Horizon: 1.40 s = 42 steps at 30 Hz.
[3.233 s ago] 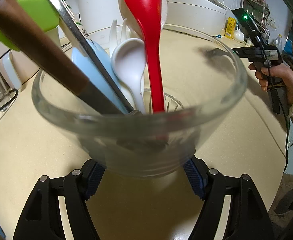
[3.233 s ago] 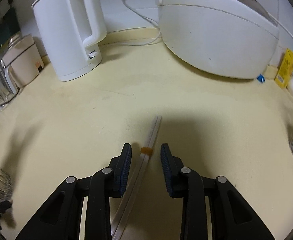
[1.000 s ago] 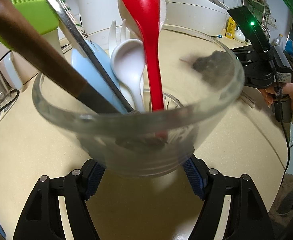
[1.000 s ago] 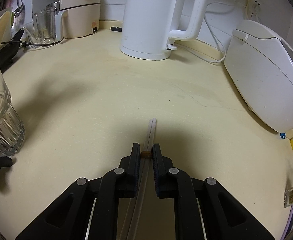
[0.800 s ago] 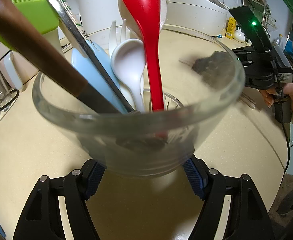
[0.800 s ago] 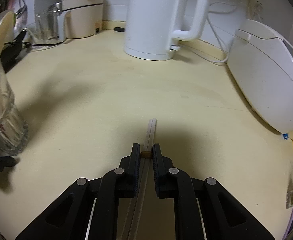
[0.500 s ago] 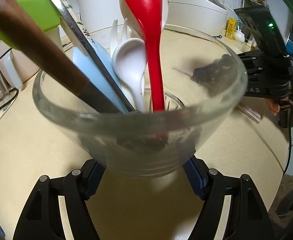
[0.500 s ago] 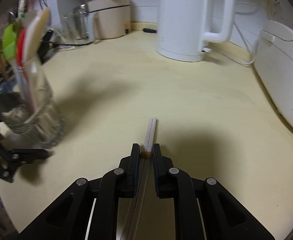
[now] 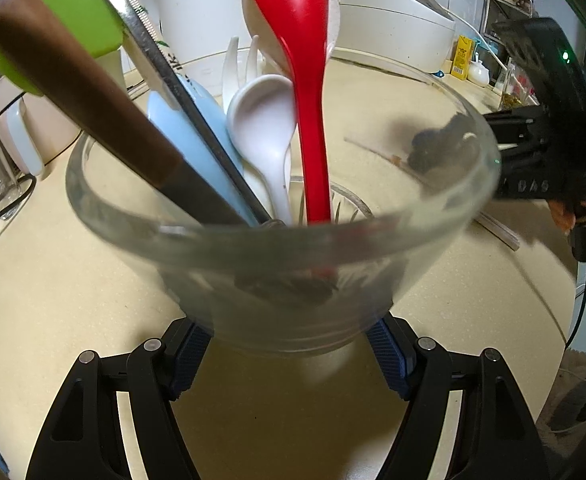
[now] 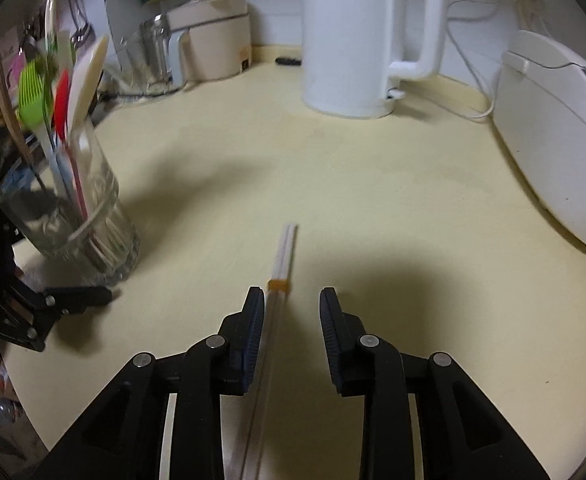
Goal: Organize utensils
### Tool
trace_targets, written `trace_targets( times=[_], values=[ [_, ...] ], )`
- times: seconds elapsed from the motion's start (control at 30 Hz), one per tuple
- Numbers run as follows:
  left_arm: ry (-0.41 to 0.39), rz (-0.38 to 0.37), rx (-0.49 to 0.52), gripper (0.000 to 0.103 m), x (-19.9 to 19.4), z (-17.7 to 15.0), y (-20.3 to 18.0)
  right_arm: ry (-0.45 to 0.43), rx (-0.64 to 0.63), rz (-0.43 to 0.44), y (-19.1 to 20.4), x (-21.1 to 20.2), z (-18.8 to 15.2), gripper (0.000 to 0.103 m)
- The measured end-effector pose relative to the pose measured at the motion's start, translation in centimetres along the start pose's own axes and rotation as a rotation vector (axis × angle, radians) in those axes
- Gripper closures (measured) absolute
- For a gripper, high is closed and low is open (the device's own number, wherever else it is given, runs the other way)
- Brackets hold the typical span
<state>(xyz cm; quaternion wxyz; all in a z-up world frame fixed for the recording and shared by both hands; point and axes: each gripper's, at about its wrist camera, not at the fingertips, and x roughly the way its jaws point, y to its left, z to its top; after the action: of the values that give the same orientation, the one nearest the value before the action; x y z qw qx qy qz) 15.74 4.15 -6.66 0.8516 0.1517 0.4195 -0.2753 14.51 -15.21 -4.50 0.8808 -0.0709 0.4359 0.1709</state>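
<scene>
Both claws first. My right claw [image 10: 291, 300] is opening, and the chopsticks [image 10: 283, 260] lie between its jaws, close against the left pad, with a clear gap on the other side, so I don't think it grips them now. My left claw [image 9: 289, 344] is closed around the bottom of the glass cup [image 9: 285, 280] and holds it on the surface [image 10: 333, 184].

I think the chopsticks are light, thin and stiff. They look smooth, so they could slip or roll. A small orange band [image 10: 279, 285] ties them together, and I would grab just by it.

The cup is glass, so it could break or tip. It is already crowded with a red spoon [image 9: 313, 120], a white spoon [image 9: 263, 120] and a knife [image 9: 93, 92], but its right side is open.

Farther back, the kettle [image 10: 357, 36] and the rice cooker [image 10: 561, 140] stand well apart, so the middle is free for moving.
</scene>
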Motion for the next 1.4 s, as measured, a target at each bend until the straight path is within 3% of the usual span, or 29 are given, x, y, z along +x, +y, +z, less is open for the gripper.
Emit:
trace_targets(
  times=[0.63,0.83,1.4],
  values=[
    [0.0,0.001,-0.001,0.025,-0.2,0.0,-0.2,0.019,0.016,-0.056,1.0,2.4,1.7,0.074],
    [0.0,0.002,-0.001,0.025,-0.2,-0.1,-0.3,-0.017,0.007,-0.058,1.4,2.4,1.5,0.089],
    [-0.001,0.007,0.0,0.025,-0.4,-0.2,-0.4,-0.021,0.01,-0.052,1.4,2.4,1.6,0.09]
  ],
)
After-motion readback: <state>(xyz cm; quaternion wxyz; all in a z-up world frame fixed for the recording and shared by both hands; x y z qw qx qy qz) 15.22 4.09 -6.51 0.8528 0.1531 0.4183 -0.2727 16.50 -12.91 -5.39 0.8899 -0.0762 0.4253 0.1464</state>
